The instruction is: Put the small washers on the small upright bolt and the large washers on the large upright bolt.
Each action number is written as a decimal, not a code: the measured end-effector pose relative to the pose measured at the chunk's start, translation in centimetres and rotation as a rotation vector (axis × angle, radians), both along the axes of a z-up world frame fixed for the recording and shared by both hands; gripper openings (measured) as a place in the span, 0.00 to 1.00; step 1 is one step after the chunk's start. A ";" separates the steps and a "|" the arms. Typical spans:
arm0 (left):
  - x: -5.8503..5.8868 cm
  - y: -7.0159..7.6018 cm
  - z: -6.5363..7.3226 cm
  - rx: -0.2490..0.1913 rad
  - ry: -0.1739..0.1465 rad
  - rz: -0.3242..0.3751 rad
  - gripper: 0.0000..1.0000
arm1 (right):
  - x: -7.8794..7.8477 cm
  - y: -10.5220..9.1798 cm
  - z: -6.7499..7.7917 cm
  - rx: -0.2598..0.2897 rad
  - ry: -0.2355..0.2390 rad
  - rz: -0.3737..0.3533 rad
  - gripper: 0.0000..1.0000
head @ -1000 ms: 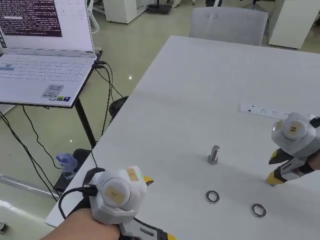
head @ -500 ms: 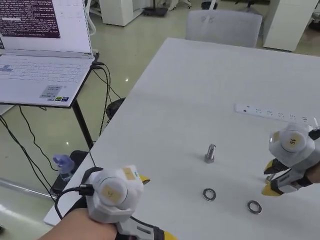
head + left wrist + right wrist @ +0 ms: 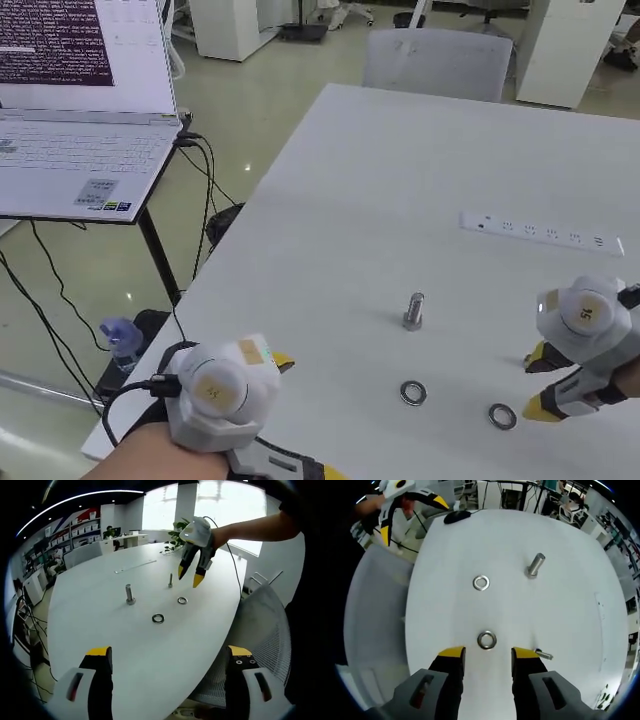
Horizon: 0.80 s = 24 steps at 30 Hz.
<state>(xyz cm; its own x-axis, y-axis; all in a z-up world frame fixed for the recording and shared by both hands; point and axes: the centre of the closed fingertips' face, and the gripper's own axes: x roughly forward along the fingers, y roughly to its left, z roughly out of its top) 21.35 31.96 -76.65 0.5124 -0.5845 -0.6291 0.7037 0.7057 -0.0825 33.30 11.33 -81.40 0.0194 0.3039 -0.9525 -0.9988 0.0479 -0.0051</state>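
The large upright bolt (image 3: 413,311) stands mid-table, with two steel washers (image 3: 413,393) (image 3: 502,416) lying flat nearer me. My right gripper (image 3: 533,386) hovers open just right of the right-hand washer. In the right gripper view that washer (image 3: 486,639) lies just ahead of the open right gripper (image 3: 488,653), the small bolt (image 3: 543,654) is beside its right finger, and the other washer (image 3: 481,582) and the large bolt (image 3: 535,564) lie beyond. My left gripper (image 3: 167,655) is open and holds nothing at the table's near left edge (image 3: 283,362).
A white power strip (image 3: 540,232) lies across the far right of the table. A laptop (image 3: 70,140) sits on a stand to the left, with cables and a water bottle (image 3: 120,335) on the floor. A grey chair (image 3: 435,60) stands at the far end.
My right gripper has moved toward the near edge, closing in on the right-hand washer. The left gripper has stayed put; the head camera has drifted.
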 end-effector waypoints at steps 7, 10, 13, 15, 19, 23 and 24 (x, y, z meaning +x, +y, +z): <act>-0.1 -0.2 -0.1 0.006 -0.010 -0.009 0.94 | -0.2 -0.1 -1.1 0.011 0.003 -0.005 0.39; -0.1 -0.1 -0.2 0.018 -0.015 -0.016 0.94 | -0.3 0.0 -1.5 0.017 -0.003 -0.004 0.38; -0.2 -0.2 -0.4 0.023 -0.013 -0.022 0.93 | -0.3 0.1 -1.8 0.019 0.001 -0.006 0.38; -0.2 -0.2 -0.6 0.026 -0.004 -0.023 0.93 | -0.5 0.2 -2.0 0.020 0.004 -0.006 0.38; -0.1 -0.5 -0.7 0.027 -0.009 -0.029 0.93 | -0.7 0.5 -2.7 0.021 0.012 -0.003 0.37; 0.0 -0.6 -0.8 0.037 -0.007 -0.042 0.93 | -0.7 0.7 -3.3 0.016 0.015 0.003 0.37; 0.1 -0.7 -0.9 0.037 -0.007 -0.044 0.93 | -0.7 0.7 -3.5 0.018 0.016 0.004 0.37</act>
<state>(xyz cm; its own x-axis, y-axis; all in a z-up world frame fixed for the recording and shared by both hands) 21.44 31.30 -77.52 0.4914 -0.5831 -0.6470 0.7343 0.6768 -0.0523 32.65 12.06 -84.94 0.0029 0.3208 -0.9471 -0.9989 0.0443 0.0119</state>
